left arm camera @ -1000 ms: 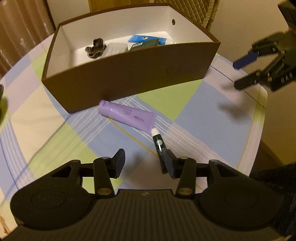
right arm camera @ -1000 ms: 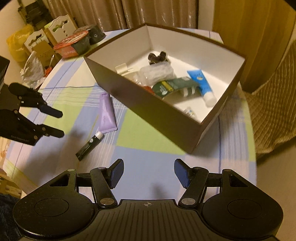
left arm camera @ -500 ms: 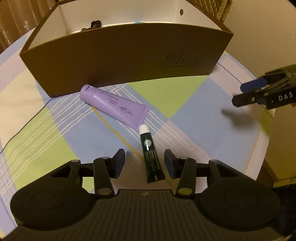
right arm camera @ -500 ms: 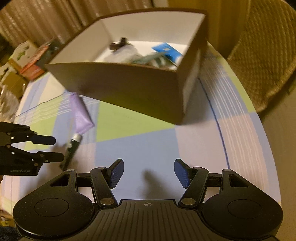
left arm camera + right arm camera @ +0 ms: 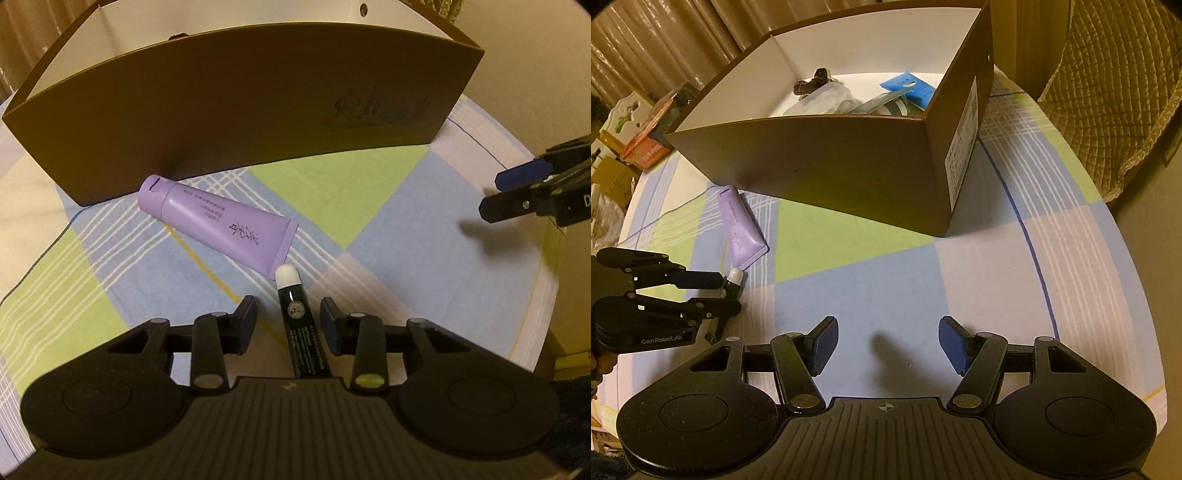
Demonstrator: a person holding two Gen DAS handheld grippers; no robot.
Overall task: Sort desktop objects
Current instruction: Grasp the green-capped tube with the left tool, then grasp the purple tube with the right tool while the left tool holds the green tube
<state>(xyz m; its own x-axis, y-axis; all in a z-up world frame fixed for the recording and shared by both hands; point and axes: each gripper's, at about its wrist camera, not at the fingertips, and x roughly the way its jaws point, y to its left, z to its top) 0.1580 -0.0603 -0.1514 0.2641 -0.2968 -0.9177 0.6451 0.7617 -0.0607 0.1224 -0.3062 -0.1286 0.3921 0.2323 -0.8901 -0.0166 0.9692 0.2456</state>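
Mostly sorted: several items in brown box (image 5: 849,162). Left gripper (image 5: 288,321) fingers spread either side of green tube (image 5: 301,332), not gripping; purple tube (image 5: 218,221) just beyond. Right gripper (image 5: 886,343) spread, nothing held.

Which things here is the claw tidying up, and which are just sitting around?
For the job:
left claw, open around the dark green tube
purple tube on the cloth
brown box with sorted things inside
right claw, open and empty

Just lying about:
boxes beyond the table's far edge
quilted chair
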